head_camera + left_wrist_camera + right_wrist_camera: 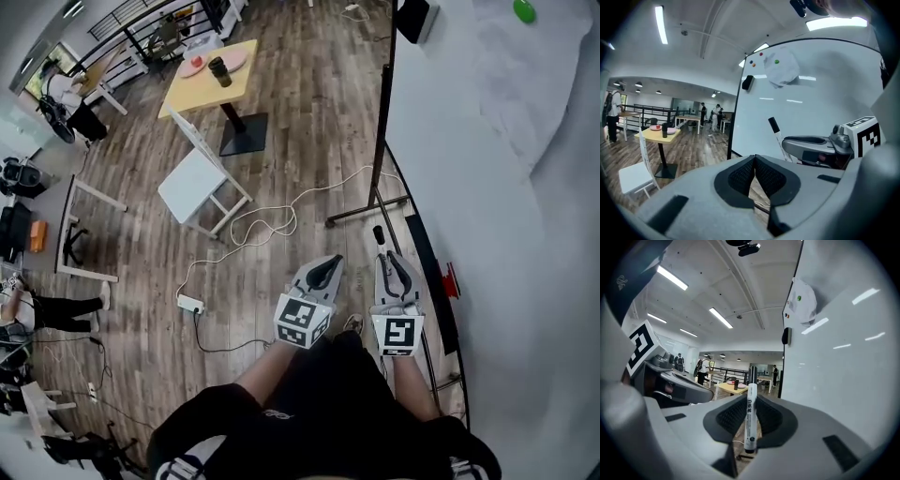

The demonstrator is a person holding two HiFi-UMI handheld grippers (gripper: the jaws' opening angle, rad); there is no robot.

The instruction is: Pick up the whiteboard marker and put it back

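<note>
The right gripper [749,401] pinches the marker [750,423] upright between its pads, with the black cap sticking out past the fingertips, near the whiteboard [843,357]. The left gripper [754,161] has its jaws pressed together, empty.

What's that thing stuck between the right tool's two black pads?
The whiteboard marker, standing upright, pinched between the right tool's pads. The right gripper view shows it.
</note>
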